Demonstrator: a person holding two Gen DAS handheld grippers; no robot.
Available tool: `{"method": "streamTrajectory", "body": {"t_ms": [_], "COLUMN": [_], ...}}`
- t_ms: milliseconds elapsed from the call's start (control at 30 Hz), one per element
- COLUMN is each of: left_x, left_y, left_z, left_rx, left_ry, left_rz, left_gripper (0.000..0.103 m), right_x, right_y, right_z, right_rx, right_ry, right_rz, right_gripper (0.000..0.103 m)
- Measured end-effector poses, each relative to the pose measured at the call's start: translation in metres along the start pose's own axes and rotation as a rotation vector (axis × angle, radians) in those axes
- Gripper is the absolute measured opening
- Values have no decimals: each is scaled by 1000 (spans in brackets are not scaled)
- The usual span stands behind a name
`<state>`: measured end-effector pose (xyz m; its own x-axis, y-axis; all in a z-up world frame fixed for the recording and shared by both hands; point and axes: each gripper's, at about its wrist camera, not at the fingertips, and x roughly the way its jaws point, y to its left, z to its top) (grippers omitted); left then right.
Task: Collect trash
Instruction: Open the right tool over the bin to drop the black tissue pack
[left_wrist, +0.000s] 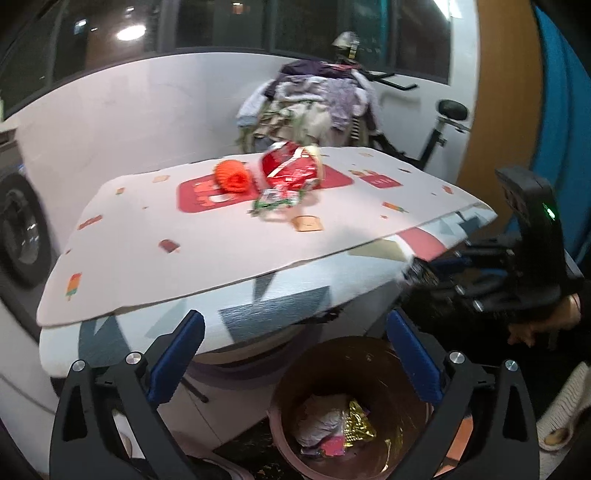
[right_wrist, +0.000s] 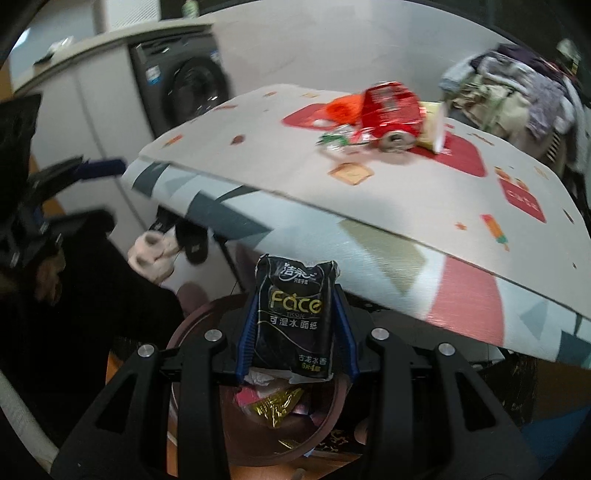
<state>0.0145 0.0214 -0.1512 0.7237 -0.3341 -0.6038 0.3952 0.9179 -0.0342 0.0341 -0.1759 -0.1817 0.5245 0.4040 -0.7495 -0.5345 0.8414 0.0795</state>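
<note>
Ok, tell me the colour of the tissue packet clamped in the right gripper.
Black, with gold and white lettering: the tissue packet shows best in the right wrist view.

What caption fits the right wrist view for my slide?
Right claw grips a black tissue pack above the brown trash bin, with a red can waiting on the table.

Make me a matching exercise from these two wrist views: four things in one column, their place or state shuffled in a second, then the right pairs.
1. tissue pack
2. crushed red can
3. gold foil wrapper
4. left gripper

A. lying inside the brown bin
B. open, nothing between its fingers
C. clamped in the right gripper above the bin
D. on the table mat beside the orange net

Pairs: 1-C, 2-D, 3-A, 4-B
</note>
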Motion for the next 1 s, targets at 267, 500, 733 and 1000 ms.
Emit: {"method": "streamTrajectory", "body": {"t_ms": [267, 500, 733, 1000], "left_x": [-3, 0, 4, 8], "left_y": [18, 16, 17, 20], "left_z": [-2, -3, -5, -6], "left_rx": [-79, -72, -77, -94], "left_ry": [-7, 5, 23, 40], "left_rz": [27, 25, 35, 54], "left_gripper": [97, 97, 97, 97], "right_x": [18, 20, 16, 15], "right_y": [7, 8, -4, -15], "right_z": [-3, -4, -3, -3], "right_rx": [-16, -22, 34, 89], "right_ry": [74, 91, 68, 58], "right_rz": [22, 20, -25, -40], "right_gripper": [43, 78, 92, 93]}}
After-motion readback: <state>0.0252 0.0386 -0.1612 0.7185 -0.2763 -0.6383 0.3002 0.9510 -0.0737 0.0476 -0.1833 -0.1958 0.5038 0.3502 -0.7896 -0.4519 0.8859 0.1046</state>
